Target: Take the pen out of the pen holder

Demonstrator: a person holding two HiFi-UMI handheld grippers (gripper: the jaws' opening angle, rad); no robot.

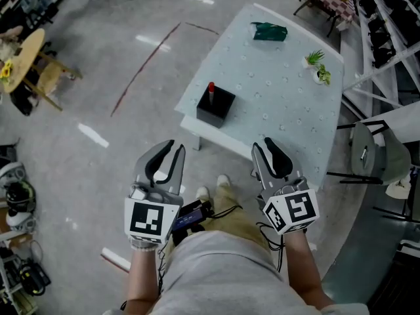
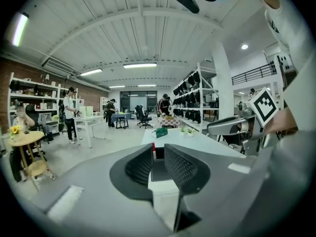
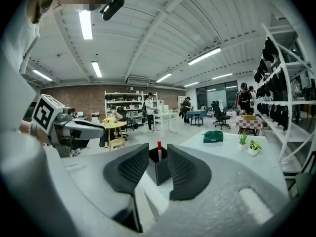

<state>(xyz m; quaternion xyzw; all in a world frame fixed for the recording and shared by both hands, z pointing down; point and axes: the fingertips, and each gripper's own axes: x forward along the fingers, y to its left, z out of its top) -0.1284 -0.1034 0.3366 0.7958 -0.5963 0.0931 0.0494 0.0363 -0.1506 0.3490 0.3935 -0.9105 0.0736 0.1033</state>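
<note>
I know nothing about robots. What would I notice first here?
The left tongs and right tongs, black and white, are held open and empty low in the head view. Ahead on the white table, a black pen holder has a red-topped pen standing in it.

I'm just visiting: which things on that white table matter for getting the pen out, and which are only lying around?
For the job:
- red-capped pen
- black pen holder it stands in
- left gripper and right gripper, both open and empty

Just lying about:
- dark green object
- small potted plants
Both are at the far end of the table.
</note>
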